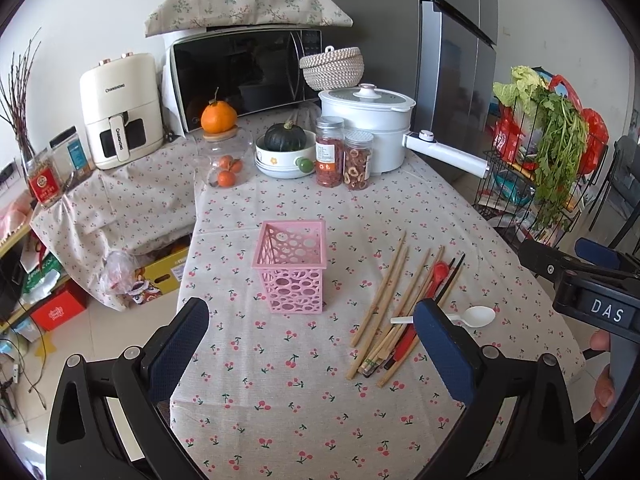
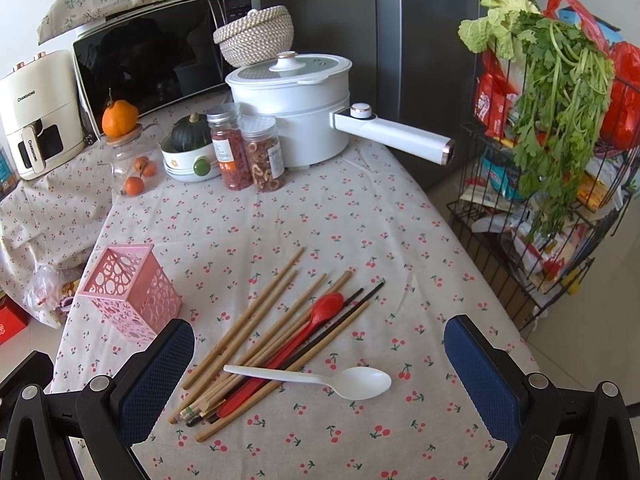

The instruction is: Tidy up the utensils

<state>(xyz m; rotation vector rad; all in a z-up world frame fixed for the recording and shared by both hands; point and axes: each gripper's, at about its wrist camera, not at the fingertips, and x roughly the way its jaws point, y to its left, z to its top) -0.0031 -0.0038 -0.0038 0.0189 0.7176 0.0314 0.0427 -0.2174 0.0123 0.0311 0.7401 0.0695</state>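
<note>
Two grippers, both spread wide and holding nothing: left gripper hovers over the near table edge facing the pink perforated plastic square holder, right gripper hovers low over the utensil pile, jaws straddling it but not touching. Table covered in a cream cherry-print cloth, soft and wrinkly, so items could drag or snag on it. Holder stands upright, looks empty, just left of the pile; light and likely to tip or slide if bumped. Loose pile of long wooden chopsticks lies fanned diagonally, stiff, light, round so they roll; best pinched near mid-length, a few at a time. Black chopsticks and a red plastic spoon sit mixed in the pile. White plastic spoon lies across the near ends on top, light, smooth and slippery; take the handle, probably first pick since it is uppermost. Nothing sorted yet by the look of it. Back of table: white electric pot with long handle, microwave, two jars; wire rack with greens to the right, fridge behind
</note>
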